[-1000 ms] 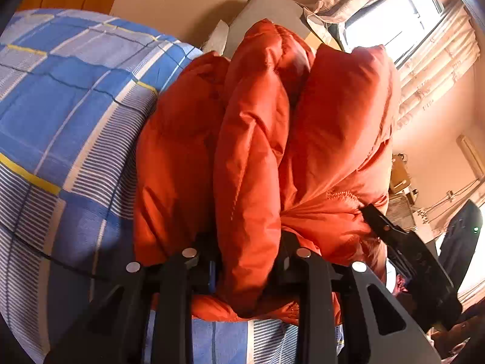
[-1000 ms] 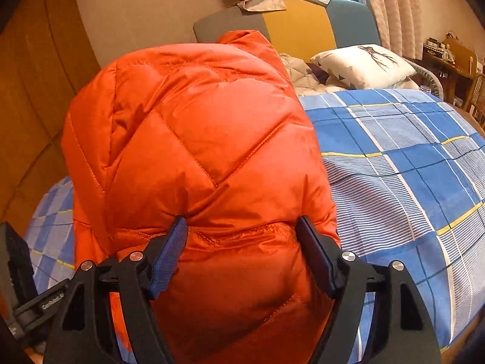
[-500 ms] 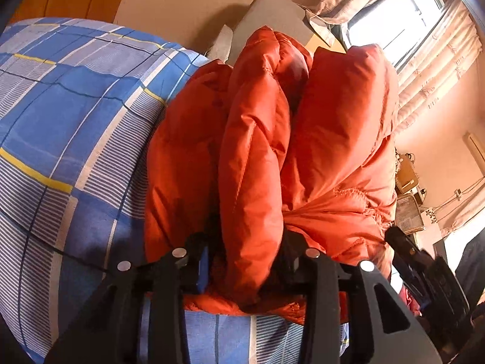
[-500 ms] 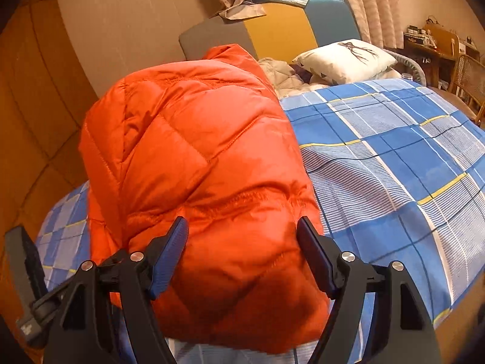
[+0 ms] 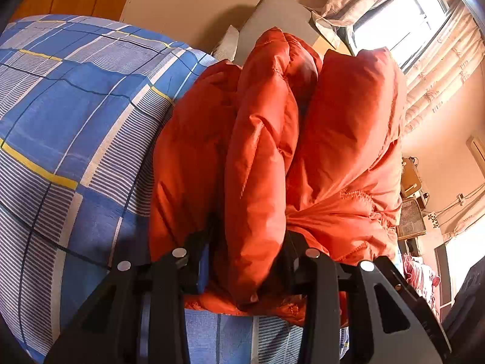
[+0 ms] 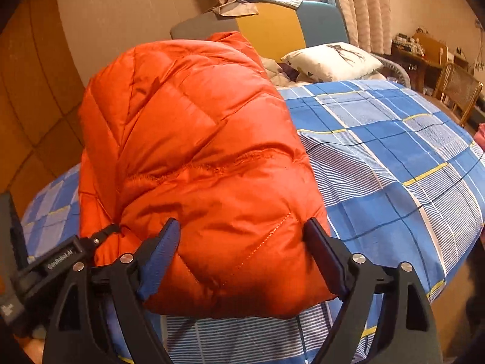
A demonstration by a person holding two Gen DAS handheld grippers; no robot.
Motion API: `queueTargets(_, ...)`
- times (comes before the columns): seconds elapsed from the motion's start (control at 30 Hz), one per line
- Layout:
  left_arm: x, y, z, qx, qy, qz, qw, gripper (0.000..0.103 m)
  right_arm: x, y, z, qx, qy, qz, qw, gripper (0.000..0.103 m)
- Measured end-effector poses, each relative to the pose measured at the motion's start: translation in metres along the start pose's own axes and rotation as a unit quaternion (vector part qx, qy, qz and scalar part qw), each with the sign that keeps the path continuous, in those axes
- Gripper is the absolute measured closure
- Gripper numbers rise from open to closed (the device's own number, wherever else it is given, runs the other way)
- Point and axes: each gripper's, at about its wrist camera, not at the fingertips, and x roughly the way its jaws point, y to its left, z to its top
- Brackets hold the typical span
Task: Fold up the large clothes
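An orange puffer jacket (image 6: 197, 151) lies folded in thick layers near the edge of a bed with a blue plaid sheet (image 6: 394, 157). In the left wrist view the jacket (image 5: 333, 151) shows as three stacked folds. My left gripper (image 5: 245, 261) is shut on the middle fold, its fingertips buried in the fabric. My right gripper (image 6: 242, 242) is open, its fingers standing wide on either side of the jacket's near end without pinching it. The left gripper's body shows at the lower left of the right wrist view (image 6: 54, 261).
A white pillow (image 6: 330, 60) and a grey, yellow and teal headboard (image 6: 269, 27) are at the bed's far end. A padded brown wall (image 6: 36, 97) runs along the left. Curtains and a window (image 5: 403, 21) are behind. A desk and wicker chair (image 6: 454, 91) stand right.
My right gripper has let go of the jacket's end and drawn back; the jacket has settled lower onto the bed. My left gripper keeps its hold on the middle fold.
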Motion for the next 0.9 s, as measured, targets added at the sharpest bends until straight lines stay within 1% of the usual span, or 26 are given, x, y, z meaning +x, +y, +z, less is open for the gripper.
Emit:
queueTargets(0.1, 0.001, -0.001, 0.000, 0.006, -0.003, 0.003, 1.0000, 0.066, 0.004, 0.002, -0.002, -0.004, 0.000, -0.005, 1.000, 0.016)
queueTargets(0.23, 0.003, -0.001, -0.001, 0.002, -0.005, 0.006, 1.0000, 0.066, 0.011, 0.001, -0.006, -0.006, 0.003, -0.009, 1.000, 0.013)
queueTargets(0.37, 0.004, -0.002, -0.002, 0.000, -0.009, 0.013, 0.9999, 0.066, 0.014, 0.001, -0.008, -0.008, 0.004, -0.012, 1.000, 0.013)
queueTargets(0.53, 0.002, -0.005, -0.003, 0.001, -0.011, 0.024, 0.9996, 0.065, 0.011, 0.000, -0.007, -0.007, 0.004, -0.005, 1.000, 0.013)
queueTargets(0.73, -0.004, -0.015, -0.008, 0.012, -0.024, 0.060, 0.9979, 0.062, 0.011, -0.005, -0.007, -0.008, 0.005, 0.004, 1.000, 0.013)
queueTargets(0.8, -0.005, -0.015, -0.009, 0.009, -0.026, 0.061, 0.9978, 0.062, 0.012, -0.007, -0.007, -0.005, 0.008, 0.009, 1.000, 0.013)
queueTargets(0.9, -0.006, -0.017, -0.012, 0.010, -0.030, 0.076, 0.9966, 0.062, 0.013, -0.009, -0.006, -0.001, 0.010, 0.011, 1.000, 0.013)
